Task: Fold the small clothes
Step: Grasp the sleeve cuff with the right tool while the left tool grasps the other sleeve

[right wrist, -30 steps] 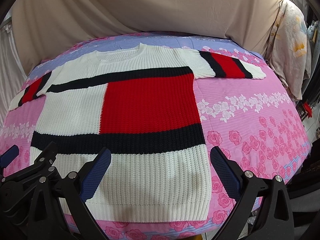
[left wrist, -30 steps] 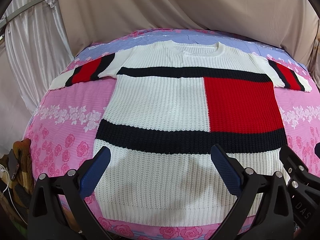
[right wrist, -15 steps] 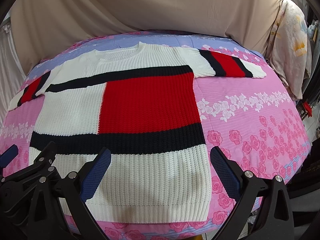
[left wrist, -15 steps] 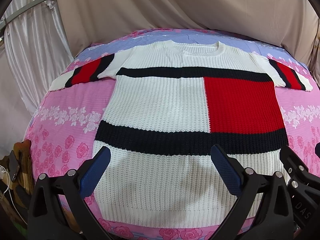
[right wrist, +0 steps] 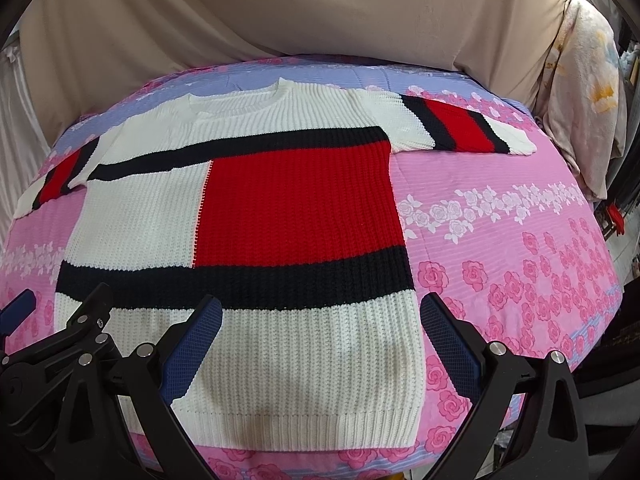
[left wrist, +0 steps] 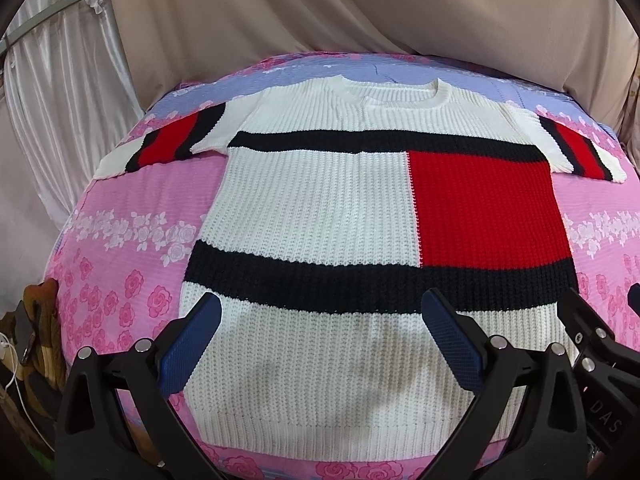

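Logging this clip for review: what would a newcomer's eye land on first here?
A white knit sweater lies flat, sleeves spread, on a pink rose-print bedsheet. It has a red block on its chest between two black bands. The left gripper and right gripper hover open over its hem.

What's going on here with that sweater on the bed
A person holds two grippers over a knit sweater spread flat, front up, on a pink floral sheet. The left gripper and the right gripper both hover open above the hem, gripping nothing. Both sleeves lie out to the sides; no fold is made yet.
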Demonstrator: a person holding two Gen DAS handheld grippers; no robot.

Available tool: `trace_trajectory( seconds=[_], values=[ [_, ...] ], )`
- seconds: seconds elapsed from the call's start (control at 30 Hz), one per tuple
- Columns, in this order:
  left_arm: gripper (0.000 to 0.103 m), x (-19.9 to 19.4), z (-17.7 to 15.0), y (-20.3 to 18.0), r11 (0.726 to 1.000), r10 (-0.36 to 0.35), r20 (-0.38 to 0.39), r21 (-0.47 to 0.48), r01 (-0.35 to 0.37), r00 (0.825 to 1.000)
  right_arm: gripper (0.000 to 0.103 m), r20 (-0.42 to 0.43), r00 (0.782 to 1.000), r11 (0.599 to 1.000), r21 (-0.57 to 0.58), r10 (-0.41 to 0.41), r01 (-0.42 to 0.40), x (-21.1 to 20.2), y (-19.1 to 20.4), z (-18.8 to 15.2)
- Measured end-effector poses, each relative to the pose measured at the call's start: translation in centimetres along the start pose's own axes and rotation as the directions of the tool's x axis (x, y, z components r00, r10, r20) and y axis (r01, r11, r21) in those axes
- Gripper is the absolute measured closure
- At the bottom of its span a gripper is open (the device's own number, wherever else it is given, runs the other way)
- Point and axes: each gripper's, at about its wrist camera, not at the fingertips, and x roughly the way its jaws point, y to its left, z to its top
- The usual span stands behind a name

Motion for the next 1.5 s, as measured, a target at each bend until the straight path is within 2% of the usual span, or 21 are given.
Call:
trace_trajectory(
  seconds=[0.17, 0.3, 0.47, 0.63, 0.8, 0.9, 1.0, 1.1, 1.13, 1.17, 1.2, 1.23, 1.27, 1.33, 1.4, 1.47, 1.5],
  values=[
    [0.005, 0.7, 1.2, -0.8, 0.998, -0.055, -0.029, -0.014, 0.054, 0.998, 0.005, -0.010, 1.000, 0.999, 0.036, 0.010, -0.009, 0.6, -1.3, 1.2],
    [0.005, 1.9, 2.3, -2.8, 0.999, -0.053, -0.053, 0.002, 0.053, 0.997, 0.005, -0.007, 1.000, 0.993, 0.116, -0.007, 0.007, 1.2, -5.3, 2.6],
    [0.005, 3.2, 3.9, -6.0, 1.000, -0.001, -0.073, -0.031, -0.001, 0.997, 0.005, 0.001, 0.998, 0.984, 0.163, -0.069, 0.068, 4.2, -14.0, 6.4],
    [0.005, 4.6, 5.3, -8.8, 0.998, 0.061, -0.089, -0.029, -0.063, 0.994, 0.005, -0.034, 0.988, 0.965, 0.209, -0.152, 0.156, 10.2, -24.7, 11.7],
    [0.005, 6.5, 6.6, -10.9, 0.993, 0.102, -0.115, -0.043, -0.108, 0.988, 0.005, -0.103, 0.978, 0.919, 0.337, -0.180, 0.205, 18.2, -35.2, 16.0],
    [0.005, 7.5, 6.9, -11.7, 0.992, 0.117, -0.130, -0.040, -0.123, 0.985, 0.005, -0.138, 0.979, 0.885, 0.424, -0.149, 0.194, 22.3, -39.9, 17.8],
    [0.005, 8.4, 7.1, -12.1, 0.990, 0.127, -0.143, -0.043, -0.134, 0.982, 0.006, -0.173, 0.972, 0.846, 0.484, -0.161, 0.226, 25.1, -42.8, 19.0],
    [0.005, 9.0, 7.2, -12.0, 0.990, 0.127, -0.158, -0.045, -0.135, 0.979, 0.020, -0.137, 0.985, 0.827, 0.539, -0.104, 0.162, 26.7, -43.8, 20.1],
    [0.005, 9.2, 7.2, -11.9, 0.990, 0.126, -0.162, -0.045, -0.135, 0.979, 0.033, -0.122, 0.989, 0.832, 0.537, -0.086, 0.138, 26.9, -43.5, 20.5],
    [0.005, 9.4, 7.2, -11.7, 0.990, 0.126, -0.165, -0.045, -0.135, 0.978, 0.053, -0.112, 0.991, 0.840, 0.530, -0.067, 0.117, 27.2, -43.2, 21.0],
    [0.005, 9.4, 7.3, -11.5, 0.989, 0.128, -0.167, -0.046, -0.137, 0.978, 0.062, -0.105, 0.993, 0.850, 0.518, -0.048, 0.096, 27.5, -42.7, 21.5],
    [0.005, 9.5, 7.3, -11.3, 0.989, 0.129, -0.168, -0.048, -0.139, 0.977, 0.085, -0.099, 0.994, 0.857, 0.508, -0.039, 0.084, 27.5, -42.1, 22.1],
    [0.005, 9.4, 7.4, -10.9, 0.989, 0.127, -0.167, -0.051, -0.137, 0.978, 0.094, -0.090, 0.996, 0.863, 0.502, -0.023, 0.065, 27.3, -41.4, 22.7],
    [0.005, 9.5, 7.6, -10.0, 0.989, 0.124, -0.164, -0.057, -0.135, 0.979, 0.096, -0.016, 1.000, 0.868, 0.497, 0.024, -0.013, 25.5, -39.5, 24.4],
    [0.005, 9.5, 7.8, -9.2, 0.989, 0.121, -0.162, -0.063, -0.133, 0.979, 0.097, 0.076, 0.993, 0.877, 0.467, 0.085, -0.111, 22.8, -36.8, 26.2],
    [0.005, 9.6, 8.1, -8.2, 0.989, 0.115, -0.160, -0.075, -0.129, 0.980, 0.097, 0.171, 0.971, 0.896, 0.385, 0.165, -0.220, 18.9, -32.2, 28.7],
    [0.005, 9.6, 8.2, -7.7, 0.989, 0.114, -0.159, -0.080, -0.128, 0.981, 0.097, 0.213, 0.952, 0.898, 0.335, 0.221, -0.284, 17.0, -29.3, 30.0]
  ],
)
